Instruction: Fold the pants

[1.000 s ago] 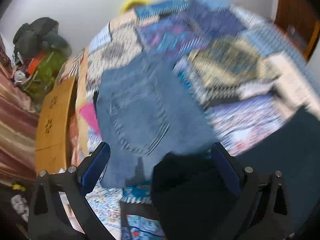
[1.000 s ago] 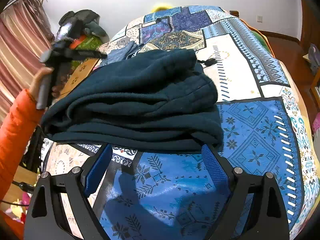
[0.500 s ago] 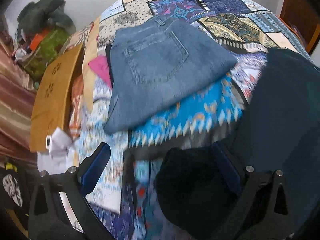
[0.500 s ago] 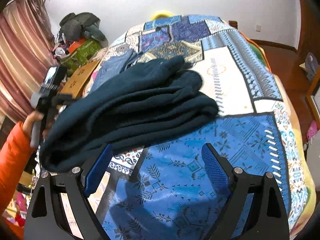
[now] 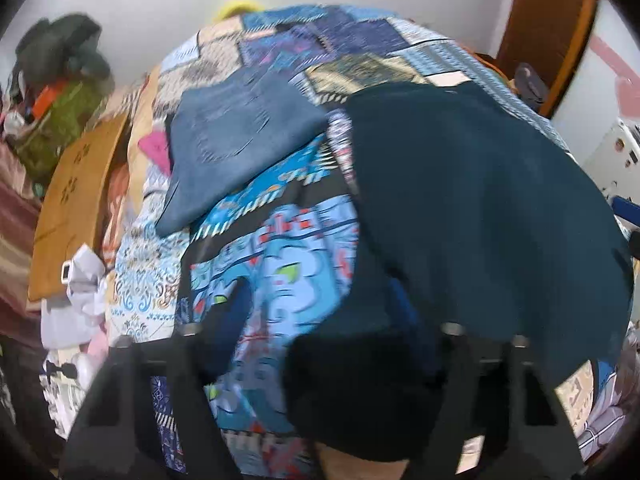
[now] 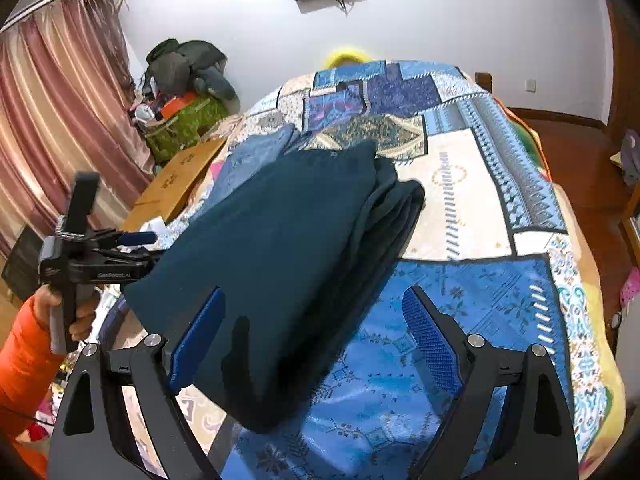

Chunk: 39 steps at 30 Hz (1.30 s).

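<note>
The dark teal pants (image 6: 288, 248) lie folded in a thick stack on the patchwork bed; they also show in the left wrist view (image 5: 480, 216), blurred. My right gripper (image 6: 316, 336) is open and empty, with its left finger over the near corner of the stack. My left gripper (image 5: 320, 320) is at the stack's left edge, jaws wide apart, with dark cloth draped over its right finger; it shows from outside in the right wrist view (image 6: 132, 240). I cannot tell if it pinches the cloth.
Folded blue jeans (image 5: 240, 136) lie on the bed beyond the dark pants, also in the right wrist view (image 6: 256, 152). A wooden board (image 5: 76, 208) and a pile of bags (image 6: 184, 92) stand left of the bed. The bedspread (image 6: 460, 184) spreads to the right.
The dark pants went from a loose rumpled heap to a flatter stack. My left gripper swung from the jeans to the stack's left edge. The right gripper pulled back a little.
</note>
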### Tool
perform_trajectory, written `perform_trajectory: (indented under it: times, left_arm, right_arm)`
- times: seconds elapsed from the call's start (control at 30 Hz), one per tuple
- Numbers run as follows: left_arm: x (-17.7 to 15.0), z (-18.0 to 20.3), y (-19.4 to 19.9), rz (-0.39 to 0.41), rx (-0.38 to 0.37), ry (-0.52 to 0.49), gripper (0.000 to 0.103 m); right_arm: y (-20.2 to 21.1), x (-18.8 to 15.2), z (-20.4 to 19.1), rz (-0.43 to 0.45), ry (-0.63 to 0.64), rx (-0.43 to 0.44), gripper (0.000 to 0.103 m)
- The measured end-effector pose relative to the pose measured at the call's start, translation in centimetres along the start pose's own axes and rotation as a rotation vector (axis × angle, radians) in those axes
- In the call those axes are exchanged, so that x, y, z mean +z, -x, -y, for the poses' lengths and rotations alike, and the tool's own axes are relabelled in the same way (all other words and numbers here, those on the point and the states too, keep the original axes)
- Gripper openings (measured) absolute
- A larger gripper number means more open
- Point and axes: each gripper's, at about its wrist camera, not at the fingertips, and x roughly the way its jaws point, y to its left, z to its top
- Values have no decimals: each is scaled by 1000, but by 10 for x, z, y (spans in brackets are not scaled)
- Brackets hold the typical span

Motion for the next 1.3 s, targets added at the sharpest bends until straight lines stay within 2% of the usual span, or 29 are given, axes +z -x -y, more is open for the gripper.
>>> perform_trajectory:
  times: [0.03, 0.2, 0.27, 0.37, 0.47, 0.57, 0.7, 0.83, 0.9, 0.97, 1.0, 1.17, 1.3]
  left_arm:
    - [-1, 5, 2, 4, -14, 2, 43]
    - [-4, 7, 4, 25, -10, 41, 42]
    - [-7, 4, 4, 34, 1, 51, 37]
    - [-12, -5, 1, 35, 18, 61, 37]
    - [-15, -10, -2, 31, 33, 68, 37]
    - [-13, -9, -1, 25, 28, 58, 37]
    - [-4, -5, 9, 45, -22, 40, 40]
    - [11, -2, 21, 95, 21, 6, 41]
    - [20, -6, 25, 114, 4, 22, 48]
    - [30, -9, 27, 142, -5, 37, 62]
    - [37, -10, 28, 162, 0, 37, 64]
    - [74, -9, 23, 207, 7, 14, 81]
    - [102, -9, 10, 206, 2, -2, 87]
  right_arm:
    - [-3, -1, 0, -8, 5, -2, 74]
    - [-17, -8, 4, -43, 2, 24, 53]
    - [-19, -10, 3, -48, 10, 32, 40]
    - [-24, -12, 1, -57, 39, 27, 33]
    - [-27, -12, -5, -50, 115, -32, 33]
    - [-29, -9, -1, -61, 137, -48, 33]
    - [-31, -1, 9, -69, 156, -108, 33]
    - [-28, 11, 23, -101, 128, -111, 34]
    - [-22, 15, 24, -100, 122, -102, 34]
    - [-16, 24, 24, -79, 136, -116, 35]
    - [-13, 27, 24, -66, 141, -120, 36]
    - [-12, 53, 26, -17, 139, -102, 56]
    - [-22, 75, 34, 9, 139, -107, 63]
